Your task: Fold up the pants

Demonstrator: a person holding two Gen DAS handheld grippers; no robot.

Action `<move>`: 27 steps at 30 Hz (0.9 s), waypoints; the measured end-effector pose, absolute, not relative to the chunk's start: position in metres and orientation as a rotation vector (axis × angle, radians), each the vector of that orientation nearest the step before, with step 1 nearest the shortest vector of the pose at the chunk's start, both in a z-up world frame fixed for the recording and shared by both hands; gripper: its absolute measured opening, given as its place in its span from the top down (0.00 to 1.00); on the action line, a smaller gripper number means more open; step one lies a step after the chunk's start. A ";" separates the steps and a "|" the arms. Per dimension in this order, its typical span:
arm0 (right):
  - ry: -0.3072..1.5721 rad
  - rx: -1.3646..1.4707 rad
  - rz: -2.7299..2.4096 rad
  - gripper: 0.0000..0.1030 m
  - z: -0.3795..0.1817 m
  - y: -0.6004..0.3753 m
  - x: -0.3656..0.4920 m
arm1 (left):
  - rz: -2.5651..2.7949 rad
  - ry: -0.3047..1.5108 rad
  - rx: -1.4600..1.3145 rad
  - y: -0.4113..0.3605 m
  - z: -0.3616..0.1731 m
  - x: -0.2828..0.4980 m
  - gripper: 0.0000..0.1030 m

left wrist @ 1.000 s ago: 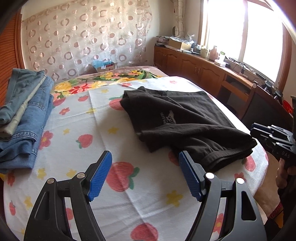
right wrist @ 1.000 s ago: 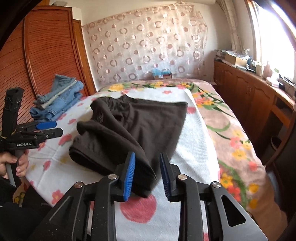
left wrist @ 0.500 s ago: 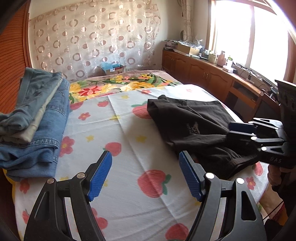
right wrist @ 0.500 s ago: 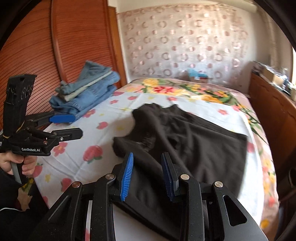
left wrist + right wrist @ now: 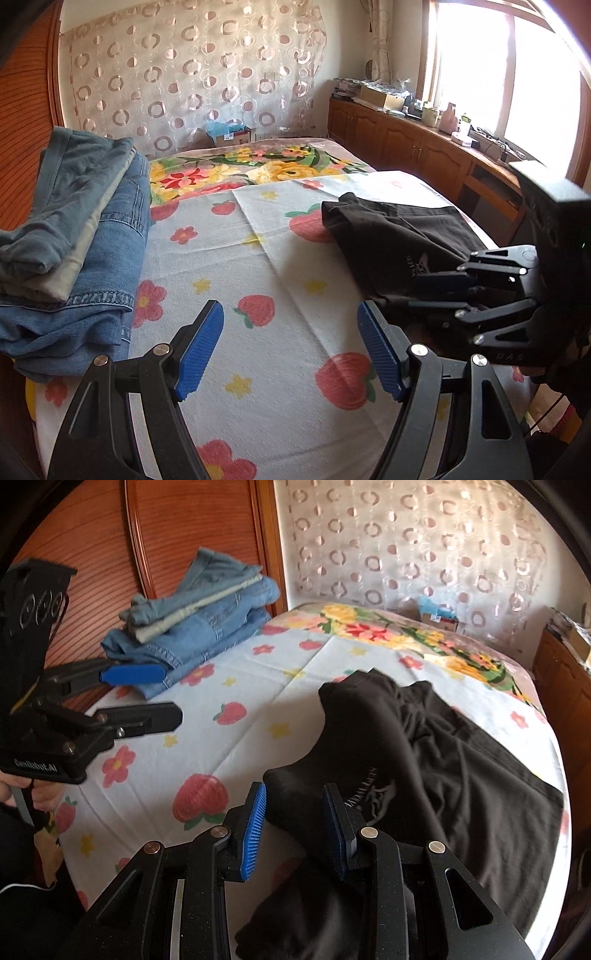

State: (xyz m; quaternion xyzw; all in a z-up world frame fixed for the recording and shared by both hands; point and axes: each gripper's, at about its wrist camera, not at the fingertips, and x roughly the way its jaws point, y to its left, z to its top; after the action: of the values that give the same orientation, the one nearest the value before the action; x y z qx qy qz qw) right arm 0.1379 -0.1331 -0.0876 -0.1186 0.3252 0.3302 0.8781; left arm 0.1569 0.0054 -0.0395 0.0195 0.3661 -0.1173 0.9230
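While left gripper [image 5: 290, 354] gapes, right view shows pants [image 5: 424, 775] clamped.

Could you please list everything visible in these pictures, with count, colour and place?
pants: one, black, crumpled on the bed's right side
stack of jeans: one, blue denim, bed's left side by the wardrobe
bedsheet: one, white with strawberries, covering the bed
curtain: one, beige with circles, behind the bed
cabinet: one, brown wood, under the window
left gripper: black with blue pads, jaws open above the sheet
right gripper: jaws around the pants' edge
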 end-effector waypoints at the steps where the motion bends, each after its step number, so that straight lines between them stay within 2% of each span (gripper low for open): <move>1: 0.688 -0.257 0.686 0.68 -0.090 -0.130 0.140 | -0.241 0.755 0.037 0.007 -0.041 0.158 0.26; 7: 0.718 -0.327 0.690 0.68 -0.100 -0.113 0.147 | -0.244 0.776 0.033 0.009 -0.049 0.162 0.26; 8: 0.720 -0.338 0.689 0.74 -0.101 -0.111 0.147 | -0.244 0.779 0.034 0.008 -0.049 0.162 0.26; 9: 0.716 -0.342 0.690 0.87 -0.101 -0.110 0.146 | -0.244 0.780 0.035 0.008 -0.049 0.163 0.26; 11: 0.704 -0.344 0.698 0.91 -0.098 -0.109 0.146 | -0.245 0.782 0.036 0.007 -0.050 0.164 0.26; 19: 0.580 -0.248 0.647 0.93 -0.058 -0.154 0.154 | -0.261 0.778 0.052 -0.002 -0.046 0.167 0.26; 27: 0.553 -0.193 0.487 0.93 -0.049 -0.216 0.180 | -0.293 0.785 0.075 -0.024 -0.045 0.176 0.26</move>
State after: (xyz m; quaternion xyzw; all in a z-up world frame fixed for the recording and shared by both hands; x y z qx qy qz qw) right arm 0.1795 -0.2161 -0.0485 -0.0940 0.2701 0.2378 0.9283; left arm 0.1763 -0.0241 -0.0449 0.0364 0.3808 -0.1424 0.9129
